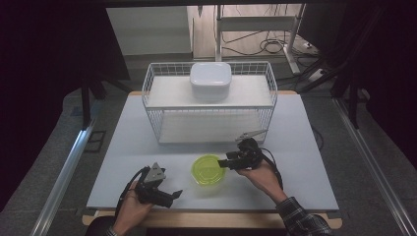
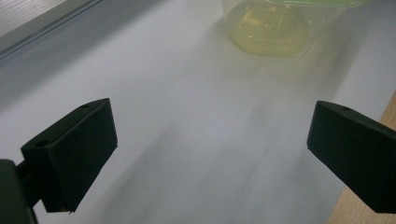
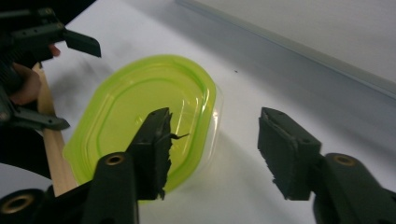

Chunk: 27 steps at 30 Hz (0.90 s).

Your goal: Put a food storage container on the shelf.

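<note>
A clear tub with a lime-green lid (image 1: 209,169) (image 3: 144,107) sits on the white table near its front edge. My right gripper (image 1: 222,162) (image 3: 212,116) comes at it from the right, held level, with its jaws partly apart. One jaw hovers over the lid's right part and the other is outside the tub's rim; neither pad presses on it. My left gripper (image 1: 173,194) (image 2: 210,121) rests low at the front left with its jaws wide and nothing between them. The tub (image 2: 268,28) lies ahead of it, blurred.
A white wire basket rack (image 1: 157,98) stands at the back of the table, with a white lidded box (image 1: 210,78) on its top shelf. The table's wooden front edge (image 1: 211,219) runs just below both hands. Bare tabletop (image 1: 305,147) lies to the right.
</note>
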Each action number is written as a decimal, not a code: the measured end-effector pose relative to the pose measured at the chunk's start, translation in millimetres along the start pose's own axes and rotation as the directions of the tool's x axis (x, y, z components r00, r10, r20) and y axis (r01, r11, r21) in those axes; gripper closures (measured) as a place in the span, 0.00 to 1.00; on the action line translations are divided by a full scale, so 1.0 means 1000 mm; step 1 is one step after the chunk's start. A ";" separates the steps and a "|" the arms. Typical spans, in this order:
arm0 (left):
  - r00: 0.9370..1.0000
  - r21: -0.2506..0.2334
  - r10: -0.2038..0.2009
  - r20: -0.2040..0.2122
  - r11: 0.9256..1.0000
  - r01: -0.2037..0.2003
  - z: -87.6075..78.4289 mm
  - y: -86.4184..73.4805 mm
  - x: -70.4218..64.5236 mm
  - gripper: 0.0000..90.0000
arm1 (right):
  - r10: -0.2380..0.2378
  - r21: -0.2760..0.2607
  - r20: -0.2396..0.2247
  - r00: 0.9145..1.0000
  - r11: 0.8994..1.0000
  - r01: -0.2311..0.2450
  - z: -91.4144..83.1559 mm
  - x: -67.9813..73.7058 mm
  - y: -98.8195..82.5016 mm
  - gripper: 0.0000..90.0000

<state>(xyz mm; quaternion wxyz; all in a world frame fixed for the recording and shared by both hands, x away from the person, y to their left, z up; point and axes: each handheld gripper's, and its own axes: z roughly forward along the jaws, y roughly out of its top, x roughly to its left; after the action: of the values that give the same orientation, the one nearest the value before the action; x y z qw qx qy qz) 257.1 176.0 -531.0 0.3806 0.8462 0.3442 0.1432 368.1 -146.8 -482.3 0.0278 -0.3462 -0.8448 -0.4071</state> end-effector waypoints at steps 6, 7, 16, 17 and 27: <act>1.000 0.003 0.002 0.000 1.000 -0.002 0.000 0.000 0.000 0.02 | 0.041 0.028 -0.053 0.998 0.999 -0.040 0.010 -0.007 0.008 0.63; 1.000 0.003 0.002 0.000 1.000 -0.002 0.000 0.000 0.000 0.02 | 0.051 0.031 -0.064 0.997 0.998 -0.049 0.011 -0.009 0.009 0.64; 1.000 0.011 0.012 0.002 1.000 -0.012 0.001 0.000 -0.001 0.02 | 0.173 0.077 -0.178 0.969 0.984 -0.161 0.021 -0.025 0.010 0.84; 1.000 0.011 0.014 0.002 1.000 -0.014 0.001 0.000 -0.001 0.02 | 0.190 0.084 -0.198 0.962 0.981 -0.177 0.021 -0.026 0.010 0.85; 1.000 0.011 0.018 -0.002 1.000 -0.018 0.001 0.000 -0.002 0.02 | 0.236 0.090 -0.258 0.937 0.971 -0.220 0.014 -0.022 0.009 0.91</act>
<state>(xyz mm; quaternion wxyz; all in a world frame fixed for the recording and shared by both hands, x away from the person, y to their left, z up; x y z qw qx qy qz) 256.3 174.2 -531.4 0.3746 0.8511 0.3378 0.1455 393.9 -145.7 -492.4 0.1987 -0.3826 -0.7994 -0.4185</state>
